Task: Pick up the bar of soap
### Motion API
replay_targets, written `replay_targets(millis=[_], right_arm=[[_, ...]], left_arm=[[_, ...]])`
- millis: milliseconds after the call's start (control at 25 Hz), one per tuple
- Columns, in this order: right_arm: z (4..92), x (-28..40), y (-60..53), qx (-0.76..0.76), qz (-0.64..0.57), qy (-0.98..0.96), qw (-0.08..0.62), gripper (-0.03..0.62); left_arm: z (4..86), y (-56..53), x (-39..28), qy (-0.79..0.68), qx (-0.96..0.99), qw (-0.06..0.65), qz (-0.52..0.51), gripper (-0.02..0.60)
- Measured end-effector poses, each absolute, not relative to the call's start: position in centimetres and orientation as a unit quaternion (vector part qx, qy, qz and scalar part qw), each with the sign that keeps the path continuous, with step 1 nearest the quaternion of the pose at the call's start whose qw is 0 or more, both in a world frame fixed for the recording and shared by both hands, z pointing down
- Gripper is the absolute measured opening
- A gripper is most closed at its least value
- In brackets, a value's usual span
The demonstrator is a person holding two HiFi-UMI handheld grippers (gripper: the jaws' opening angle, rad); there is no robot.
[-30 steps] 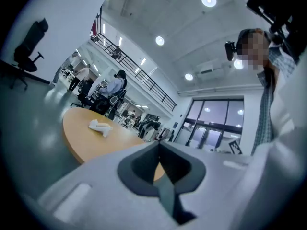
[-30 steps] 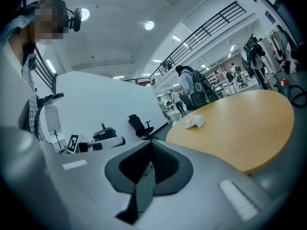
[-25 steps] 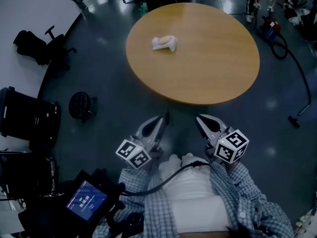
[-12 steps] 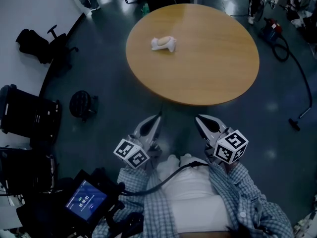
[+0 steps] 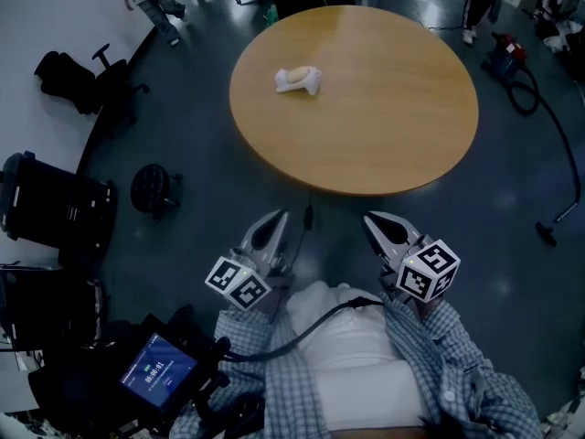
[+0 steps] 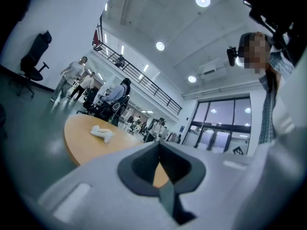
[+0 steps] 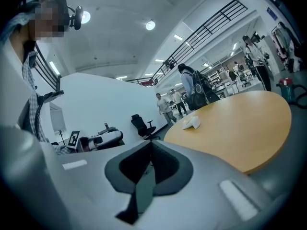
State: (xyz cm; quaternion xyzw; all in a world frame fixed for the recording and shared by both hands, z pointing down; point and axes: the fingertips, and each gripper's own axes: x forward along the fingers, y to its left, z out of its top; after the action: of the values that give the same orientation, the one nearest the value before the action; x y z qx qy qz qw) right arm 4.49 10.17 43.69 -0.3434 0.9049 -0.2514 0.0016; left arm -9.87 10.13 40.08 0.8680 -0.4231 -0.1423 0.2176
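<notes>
Hanging clenched and empty, left tool (image 5: 277,218) and right tool (image 5: 371,219) face indistinct soap (image 5: 298,80).

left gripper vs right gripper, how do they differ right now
The left gripper slants up-right in the head view, the right gripper up-left. The bar of soap sits left of the left gripper's jaws in its view, right of the right gripper's in its own. Both are shut, empty, short of the table.

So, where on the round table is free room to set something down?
Almost the whole round table is bare: everything right of and nearer than the white soap, up to the rim. Only its far-left part is taken. The floor left, by the black chairs, is crowded.
</notes>
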Motion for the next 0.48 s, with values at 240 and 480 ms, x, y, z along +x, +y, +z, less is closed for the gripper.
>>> replay_targets(millis=[240,480], right_arm=[[43.1,5.2,10.0,-0.355,-0.251,0.9,0.012,0.005],[42.4,6.5,10.6,-0.37,-0.243,0.897,0.01,0.005]], left_arm=[[39.5,9.9,-9.7,-0.424,0.87,0.21,-0.138,-0.002],[38.8,10.0,-8.2,-0.408,0.88,0.204,-0.132,-0.002]])
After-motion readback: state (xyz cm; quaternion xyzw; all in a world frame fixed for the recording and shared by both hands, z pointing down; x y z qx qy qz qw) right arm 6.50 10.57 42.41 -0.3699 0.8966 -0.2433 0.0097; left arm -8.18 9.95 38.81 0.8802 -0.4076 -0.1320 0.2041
